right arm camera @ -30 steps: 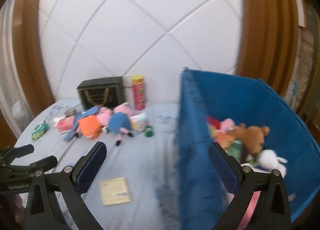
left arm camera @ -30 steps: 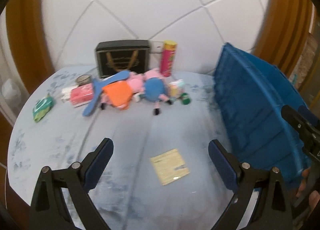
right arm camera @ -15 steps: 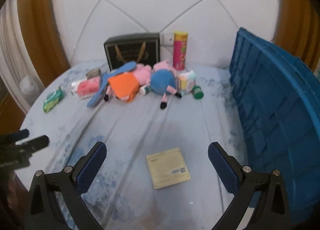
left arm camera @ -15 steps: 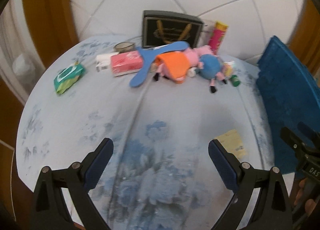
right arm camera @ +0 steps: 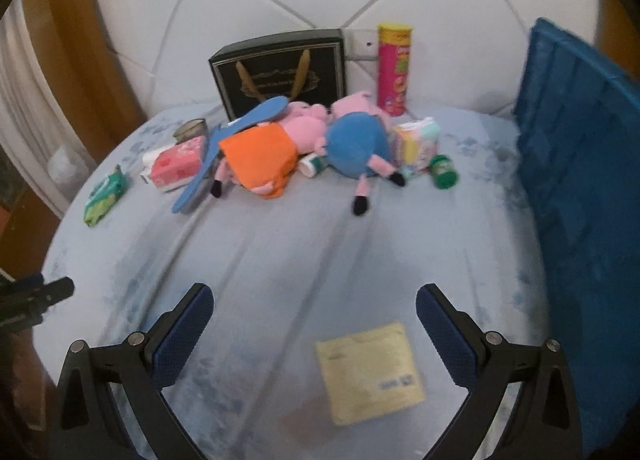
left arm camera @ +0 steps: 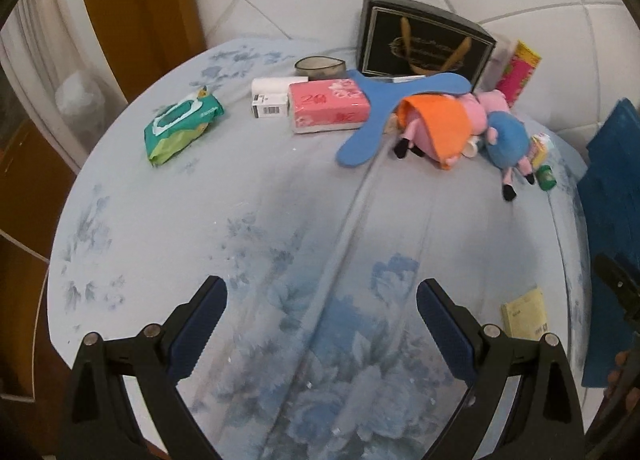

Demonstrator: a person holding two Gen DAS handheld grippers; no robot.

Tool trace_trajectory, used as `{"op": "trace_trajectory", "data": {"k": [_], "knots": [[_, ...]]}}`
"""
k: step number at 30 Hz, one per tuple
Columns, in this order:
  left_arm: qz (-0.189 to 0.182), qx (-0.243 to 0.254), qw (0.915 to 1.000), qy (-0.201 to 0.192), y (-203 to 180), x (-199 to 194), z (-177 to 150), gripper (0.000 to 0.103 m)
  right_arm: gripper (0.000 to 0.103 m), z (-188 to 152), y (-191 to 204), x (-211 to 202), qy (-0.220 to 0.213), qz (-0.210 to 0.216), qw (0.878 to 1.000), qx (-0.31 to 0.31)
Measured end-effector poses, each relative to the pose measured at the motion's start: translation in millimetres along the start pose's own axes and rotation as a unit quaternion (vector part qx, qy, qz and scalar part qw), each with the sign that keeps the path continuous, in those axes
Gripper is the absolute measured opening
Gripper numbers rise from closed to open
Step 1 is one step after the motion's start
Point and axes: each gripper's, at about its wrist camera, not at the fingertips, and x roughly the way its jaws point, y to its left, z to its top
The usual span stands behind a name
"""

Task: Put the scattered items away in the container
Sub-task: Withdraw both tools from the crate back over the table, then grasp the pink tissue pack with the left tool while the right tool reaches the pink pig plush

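Scattered items lie at the far side of a round table with a pale blue cloth (left arm camera: 280,220): a pig plush in orange (right arm camera: 260,156), a pig plush in blue (right arm camera: 356,144), a blue paddle shape (left arm camera: 384,116), a pink tissue pack (left arm camera: 328,108), a green wipes pack (left arm camera: 180,128), a small green bottle (right arm camera: 443,171) and a yellow flat packet (right arm camera: 370,372). The blue crate (right arm camera: 588,180) stands at the right. My left gripper (left arm camera: 322,324) is open over bare cloth. My right gripper (right arm camera: 314,324) is open, just above the yellow packet, which lies between its fingers.
A black gift box (right arm camera: 280,72) and a pink snack tube (right arm camera: 394,68) stand against the white padded wall. A tape roll (left arm camera: 320,67) and a white box (left arm camera: 272,100) sit near the tissue pack. A pastel pack (right arm camera: 416,140) lies beside the blue plush.
The left gripper has swung left, away from the yellow packet and crate. The right gripper has turned from the crate's inside toward the table and come down over the yellow packet.
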Motion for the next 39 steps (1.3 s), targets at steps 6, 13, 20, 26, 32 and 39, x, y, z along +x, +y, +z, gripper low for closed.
{"op": "trace_trajectory", "data": {"k": [6, 13, 20, 26, 32, 39], "knots": [[0.0, 0.023, 0.9997, -0.007, 26, 24, 42, 0.097, 0.103, 22, 25, 27, -0.007, 0.005, 1.0, 0.015], [-0.003, 0.072, 0.9973, -0.014, 57, 63, 97, 0.097, 0.103, 45, 46, 66, 0.019, -0.026, 0.998, 0.057], [-0.013, 0.101, 0.9948, -0.002, 54, 122, 149, 0.097, 0.103, 84, 64, 111, 0.037, -0.05, 0.995, 0.077], [-0.017, 0.084, 0.9963, 0.005, 49, 177, 188, 0.097, 0.103, 118, 76, 160, 0.044, -0.06, 0.994, 0.08], [-0.01, 0.052, 0.9985, -0.015, 49, 226, 238, 0.097, 0.103, 142, 79, 205, 0.045, -0.072, 0.993, 0.082], [0.001, 0.048, 0.9988, 0.0, 37, 262, 254, 0.097, 0.103, 150, 89, 252, 0.059, -0.063, 0.993, 0.083]]}}
